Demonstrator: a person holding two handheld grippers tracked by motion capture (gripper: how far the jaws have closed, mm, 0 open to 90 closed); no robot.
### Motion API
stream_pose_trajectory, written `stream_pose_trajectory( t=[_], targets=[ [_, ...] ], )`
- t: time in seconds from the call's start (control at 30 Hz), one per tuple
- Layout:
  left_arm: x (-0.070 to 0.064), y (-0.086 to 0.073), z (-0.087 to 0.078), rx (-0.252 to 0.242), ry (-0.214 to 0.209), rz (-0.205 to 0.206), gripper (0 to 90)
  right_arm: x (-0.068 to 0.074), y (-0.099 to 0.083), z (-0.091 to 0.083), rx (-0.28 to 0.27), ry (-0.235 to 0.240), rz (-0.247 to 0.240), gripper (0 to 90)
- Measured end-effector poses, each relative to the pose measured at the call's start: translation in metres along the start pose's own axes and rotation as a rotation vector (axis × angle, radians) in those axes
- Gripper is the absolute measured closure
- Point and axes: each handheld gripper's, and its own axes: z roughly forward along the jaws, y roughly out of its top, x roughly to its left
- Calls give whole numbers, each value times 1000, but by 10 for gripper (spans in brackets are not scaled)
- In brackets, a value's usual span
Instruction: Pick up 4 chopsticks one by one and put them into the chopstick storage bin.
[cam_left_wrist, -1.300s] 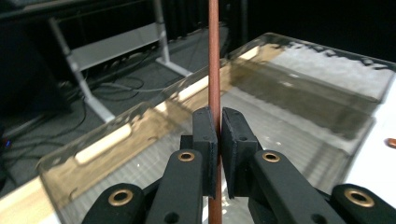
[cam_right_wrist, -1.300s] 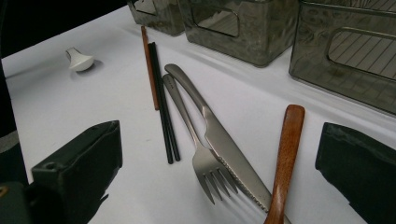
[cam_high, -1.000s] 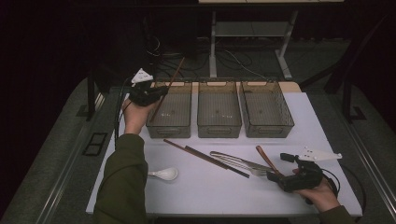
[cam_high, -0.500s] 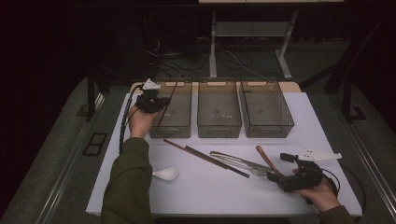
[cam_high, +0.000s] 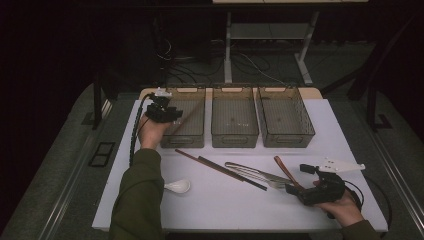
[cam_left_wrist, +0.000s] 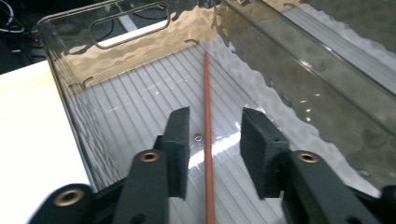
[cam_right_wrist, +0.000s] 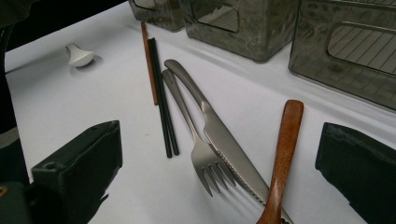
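Your left tool (cam_left_wrist: 212, 140) has matt black pads over a smooth reddish-brown wooden chopstick (cam_left_wrist: 206, 93) in a glossy smoked-plastic bin (cam_left_wrist: 70, 79). The fork (cam_right_wrist: 196, 140) and knife (cam_right_wrist: 219, 135) look brushed metal on the matt white worktop (cam_right_wrist: 93, 116).

Brown chopstick (cam_left_wrist: 206, 116) now down in bin (cam_high: 184, 139)
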Motion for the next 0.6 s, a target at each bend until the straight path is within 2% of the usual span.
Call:
stream_pose_trajectory(
  t=[0.13, 0.2, 0.23, 0.3, 0.33, 0.43, 0.53, 0.6],
  targets=[
    [-3, 1, -2, 3, -13, 15, 518, 0, 0, 0, 0, 1, 0, 7],
    [-6, 1, -4, -6, -44, 18, 471, 0, 0, 0, 1, -1, -1, 7],
    [-8, 1, -6, 7, -51, 31, 448, 0, 0, 0, -1, 0, -1, 7],
    [-13, 0, -12, -12, -62, 49, 430, 0, 0, 0, -3, -2, 0, 7],
    [-15, -1, -14, -23, -81, 33, 423, 1, 0, 0, -1, -2, 1, 7],
    [-22, -3, -22, -18, -107, 58, 380, 1, 0, 0, 1, -1, -1, 7],
    [-29, -7, -33, -29, -120, 80, 375, 0, 0, 0, 2, -5, -2, 7],
    [-35, -11, -41, -51, -134, 84, 411, 0, 0, 0, 4, -6, -3, 7]
  ],
)
